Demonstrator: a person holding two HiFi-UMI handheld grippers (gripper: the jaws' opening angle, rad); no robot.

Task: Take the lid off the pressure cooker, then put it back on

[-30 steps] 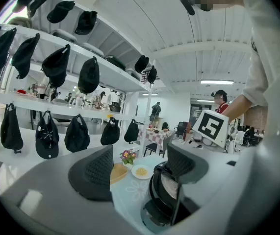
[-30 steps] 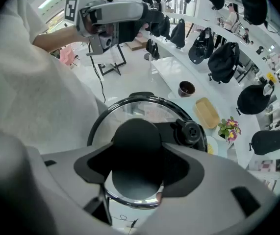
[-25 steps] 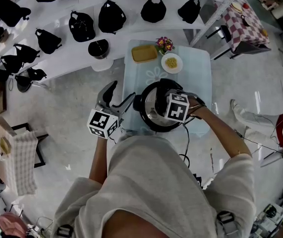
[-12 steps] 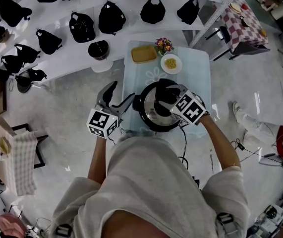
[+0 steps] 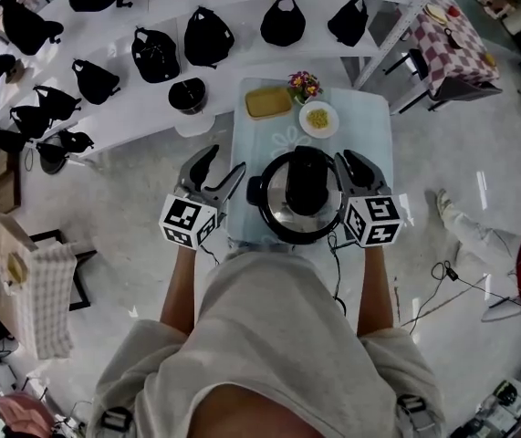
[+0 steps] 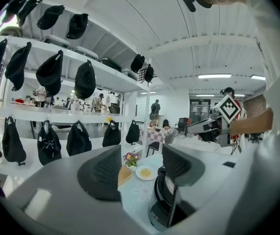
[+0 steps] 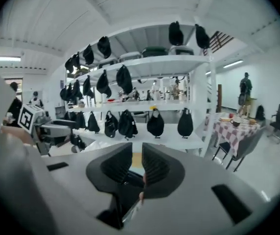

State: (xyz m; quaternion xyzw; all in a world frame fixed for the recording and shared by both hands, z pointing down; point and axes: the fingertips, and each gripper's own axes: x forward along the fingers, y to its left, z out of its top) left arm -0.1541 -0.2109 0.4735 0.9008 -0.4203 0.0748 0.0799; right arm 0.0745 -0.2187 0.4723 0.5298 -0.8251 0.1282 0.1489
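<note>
Steel lid (image 5: 283,210) hides cooker (image 5: 256,191) | left tongs (image 5: 224,161) wide | right tongs (image 5: 349,157) near-together | both empty, just closing

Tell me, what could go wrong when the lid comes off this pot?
1. The cooker sits at the near edge of a narrow table. A sideways tug on the lid might slide it towards that edge.
2. A plate of food and flowers stand just behind the cooker. A lid swung that way could knock them over.
</note>
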